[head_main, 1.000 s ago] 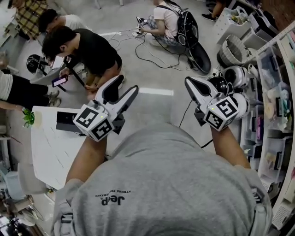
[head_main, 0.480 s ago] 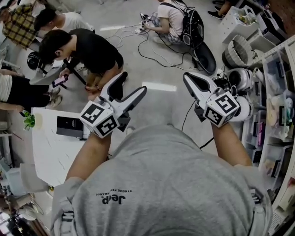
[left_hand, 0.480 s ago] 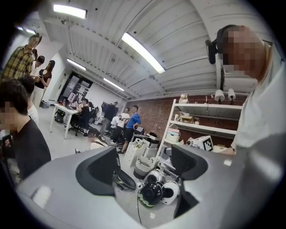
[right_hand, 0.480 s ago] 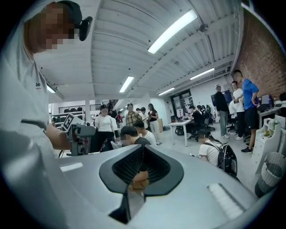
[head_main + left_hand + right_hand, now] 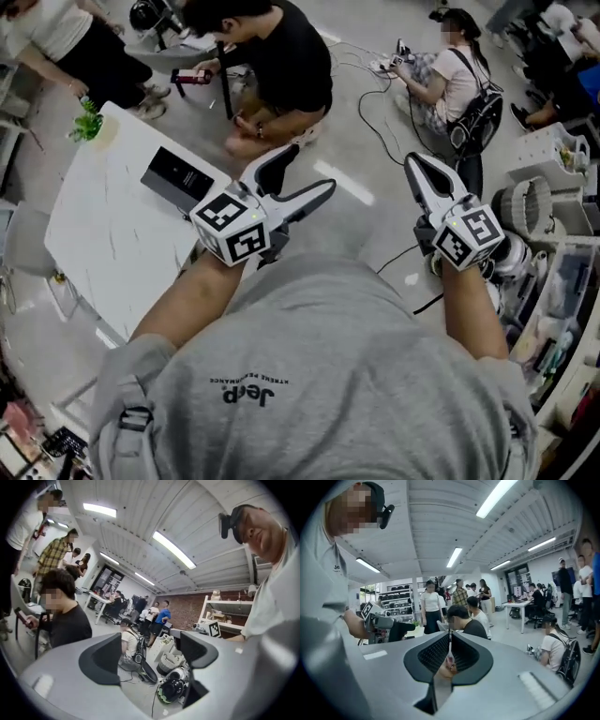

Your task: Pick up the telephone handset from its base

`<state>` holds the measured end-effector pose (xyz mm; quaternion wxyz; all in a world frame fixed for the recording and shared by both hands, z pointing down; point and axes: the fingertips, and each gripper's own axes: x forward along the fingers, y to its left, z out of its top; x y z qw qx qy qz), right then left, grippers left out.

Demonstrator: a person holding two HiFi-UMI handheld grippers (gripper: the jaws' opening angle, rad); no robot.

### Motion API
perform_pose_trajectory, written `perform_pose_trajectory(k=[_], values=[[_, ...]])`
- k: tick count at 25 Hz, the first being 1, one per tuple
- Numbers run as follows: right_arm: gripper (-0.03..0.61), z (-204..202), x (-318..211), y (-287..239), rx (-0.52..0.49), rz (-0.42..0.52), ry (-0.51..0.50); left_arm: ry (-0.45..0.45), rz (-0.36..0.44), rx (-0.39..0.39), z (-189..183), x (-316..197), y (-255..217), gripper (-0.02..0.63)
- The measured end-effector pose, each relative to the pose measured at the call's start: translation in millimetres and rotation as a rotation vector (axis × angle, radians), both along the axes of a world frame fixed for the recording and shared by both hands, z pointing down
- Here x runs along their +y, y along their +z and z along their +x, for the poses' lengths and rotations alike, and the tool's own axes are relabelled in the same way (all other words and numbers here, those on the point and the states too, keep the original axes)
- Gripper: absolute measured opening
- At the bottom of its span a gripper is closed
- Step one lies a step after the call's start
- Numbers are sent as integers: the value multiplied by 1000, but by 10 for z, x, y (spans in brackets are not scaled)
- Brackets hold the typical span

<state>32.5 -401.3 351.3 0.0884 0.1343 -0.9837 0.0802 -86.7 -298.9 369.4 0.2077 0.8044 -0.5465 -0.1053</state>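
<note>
Head view: left gripper [image 5: 302, 174] jaws opening, nothing between; right gripper [image 5: 418, 164] jaws pressed together, empty. White basket [image 5: 514, 204] right edge, contents unclear; shelf bins [image 5: 561, 314] lower right, indistinct items.

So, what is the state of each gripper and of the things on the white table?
Left gripper: jaws opening, nothing between them.
Right gripper: shut, empty.
Black box: lying flat on the table, untouched.
Plant: upright at the table's corner.
</note>
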Motion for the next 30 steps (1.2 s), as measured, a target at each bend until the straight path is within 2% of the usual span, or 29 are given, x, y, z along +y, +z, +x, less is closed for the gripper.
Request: perform_pose_trajectory(k=[3,11,18,23,27,30], values=[[6,-638,99,104,29,-3,-131,-162,-25,37,-523,348,187,423],[6,-2158,608,492,100,-6,-367,-508,-104,134,-1784,1420,753,422],[6,-3050,1049,937,160,-18,-475,-746,-214,241,-2713,2251,1457,420],[6,-3319,1195,1181,198,-30,-501,-818,-321,325,-3123,2550,1960,420],[6,-3441,1207,1349,221,-44,-490,-806,-394,424,-3285,2559,2388,420],[6,-3507,1212,1461,241,-49,-481,-775,-416,487,-3347,2463,2593,419]])
